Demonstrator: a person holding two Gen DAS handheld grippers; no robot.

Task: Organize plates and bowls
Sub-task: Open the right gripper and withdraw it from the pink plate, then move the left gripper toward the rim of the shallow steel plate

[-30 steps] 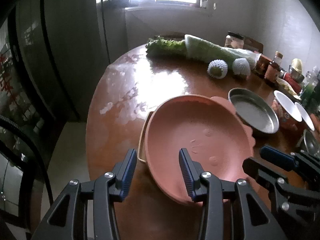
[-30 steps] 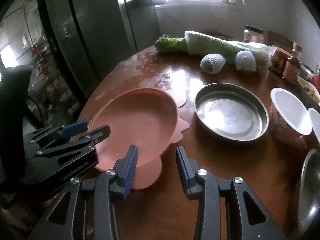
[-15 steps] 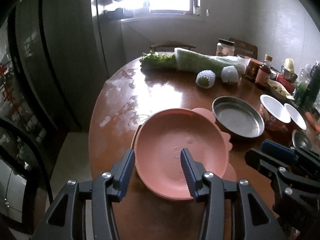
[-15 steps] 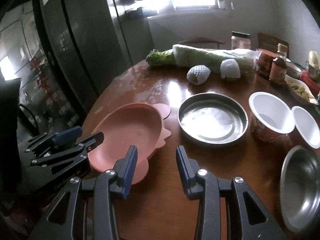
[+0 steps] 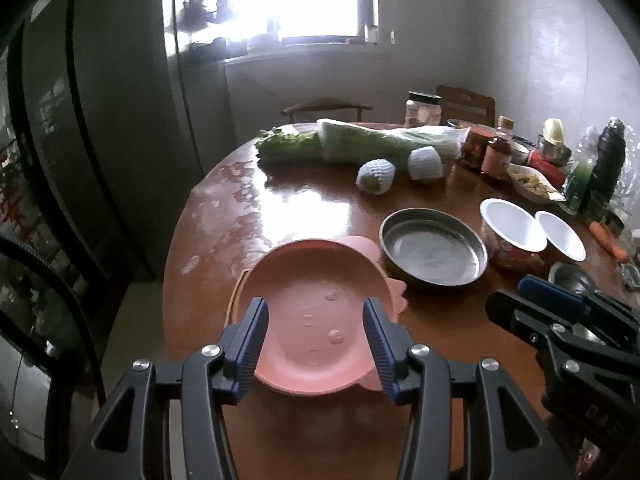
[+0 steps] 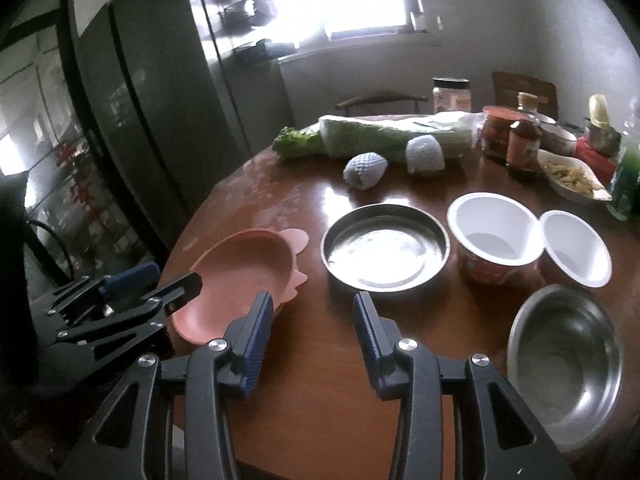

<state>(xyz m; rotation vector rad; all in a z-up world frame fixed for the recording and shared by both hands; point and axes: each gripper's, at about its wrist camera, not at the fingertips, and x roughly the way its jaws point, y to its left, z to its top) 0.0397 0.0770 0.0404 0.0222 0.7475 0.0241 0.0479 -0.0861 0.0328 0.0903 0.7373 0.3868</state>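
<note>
Resting flat near the table edge, the pink plate sits atop another pink dish, apparently stacked to tidy up. The left gripper hovers above it, fingers apart, gripping nothing. The right gripper is opening over bare wood, empty, just right of the plate.

A pink plate rests on a round wooden table, seen between the spread fingers of the left gripper, which do not touch it. Just right of the plate sits a shallow steel dish, with two white bowls beyond that. The right gripper enters at the plate's right. Far behind the plate lie a wrapped cabbage and two netted fruits.
</note>
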